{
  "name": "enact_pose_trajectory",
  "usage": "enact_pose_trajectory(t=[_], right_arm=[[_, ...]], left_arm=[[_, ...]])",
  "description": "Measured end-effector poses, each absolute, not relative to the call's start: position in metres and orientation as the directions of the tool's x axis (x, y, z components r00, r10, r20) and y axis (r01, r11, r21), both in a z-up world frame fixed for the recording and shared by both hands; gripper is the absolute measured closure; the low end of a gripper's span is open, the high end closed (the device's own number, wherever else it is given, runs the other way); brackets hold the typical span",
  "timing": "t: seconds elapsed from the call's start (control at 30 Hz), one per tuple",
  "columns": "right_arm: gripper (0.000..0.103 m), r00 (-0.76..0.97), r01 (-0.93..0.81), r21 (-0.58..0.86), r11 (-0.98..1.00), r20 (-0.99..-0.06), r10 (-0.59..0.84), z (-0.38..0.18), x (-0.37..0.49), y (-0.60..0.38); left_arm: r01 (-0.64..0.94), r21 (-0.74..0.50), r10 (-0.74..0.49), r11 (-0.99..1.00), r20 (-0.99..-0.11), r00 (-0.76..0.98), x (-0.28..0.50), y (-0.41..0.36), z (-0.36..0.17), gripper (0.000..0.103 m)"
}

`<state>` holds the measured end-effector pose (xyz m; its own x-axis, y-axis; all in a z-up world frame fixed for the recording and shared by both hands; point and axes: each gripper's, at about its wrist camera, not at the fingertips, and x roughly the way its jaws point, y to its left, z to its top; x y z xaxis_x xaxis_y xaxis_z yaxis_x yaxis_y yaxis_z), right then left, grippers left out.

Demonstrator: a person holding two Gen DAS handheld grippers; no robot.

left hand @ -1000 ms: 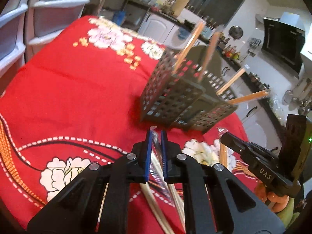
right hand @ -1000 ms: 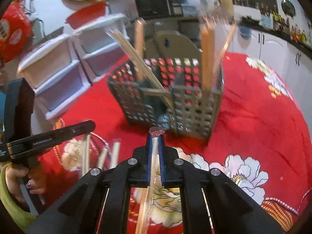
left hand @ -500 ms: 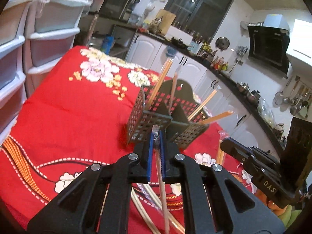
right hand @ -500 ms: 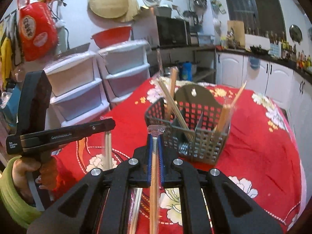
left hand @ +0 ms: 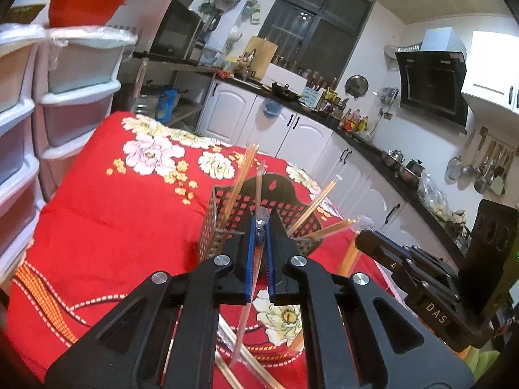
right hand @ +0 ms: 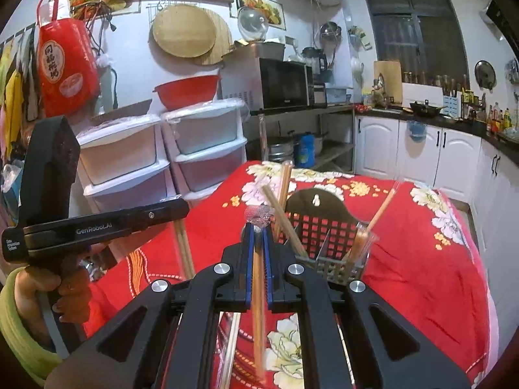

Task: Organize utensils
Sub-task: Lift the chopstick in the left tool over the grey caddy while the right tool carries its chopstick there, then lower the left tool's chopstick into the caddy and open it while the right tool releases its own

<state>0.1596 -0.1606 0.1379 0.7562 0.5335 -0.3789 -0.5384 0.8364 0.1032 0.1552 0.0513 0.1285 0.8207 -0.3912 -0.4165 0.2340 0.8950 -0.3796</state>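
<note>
Red floral tablecloth (left hand: 107,227), white kitchen cabinets (left hand: 301,136).

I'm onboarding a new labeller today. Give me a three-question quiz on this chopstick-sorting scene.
1. True or false: the left hand-held gripper is shut on wrapped chopsticks.
2. What does the right hand-held gripper hold?
A. a spoon
B. wrapped chopsticks
C. nothing
3. Fill in: the utensil basket stands on a ___ floral tablecloth.

Key: 1 true; 2 B; 3 red.
</note>
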Motion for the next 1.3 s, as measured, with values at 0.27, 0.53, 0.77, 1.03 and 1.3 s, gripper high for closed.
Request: enact_pose_trajectory(t=[0.27,0.53,0.77,1.03,1.3], right_arm=[[0.097,0.784,-0.527,0.091,0.845,-0.331,0.525,0.157,0.161,-0.164],[0.097,0.805,-0.524,0.082,0.848,-0.279,0.524,0.181,0.168,-0.166],[0.097,0.815,-0.521,0.092,0.849,-0.24,0.527,0.201,0.179,-0.164],[0.097,0.832,-0.512,0.07,0.856,-0.208,0.514,0.219,0.196,-0.16],[0.097,0.855,-0.483,0.058,0.874,-0.184,0.485,0.228,0.217,-0.156]], left_arm=[[0.27,-0.355,-0.402,0.895,-0.383,0.832,0.161,0.045,0.149,0.101],[0.283,-0.317,-0.387,0.905,-0.338,0.858,0.168,0.042,0.177,0.101],[0.289,-0.307,-0.379,0.907,-0.293,0.878,0.183,0.04,0.202,0.101],[0.292,-0.307,-0.378,0.906,-0.275,0.884,0.203,0.039,0.215,0.101],[0.274,-0.323,-0.361,0.906,-0.252,0.898,0.222,0.045,0.222,0.101]])
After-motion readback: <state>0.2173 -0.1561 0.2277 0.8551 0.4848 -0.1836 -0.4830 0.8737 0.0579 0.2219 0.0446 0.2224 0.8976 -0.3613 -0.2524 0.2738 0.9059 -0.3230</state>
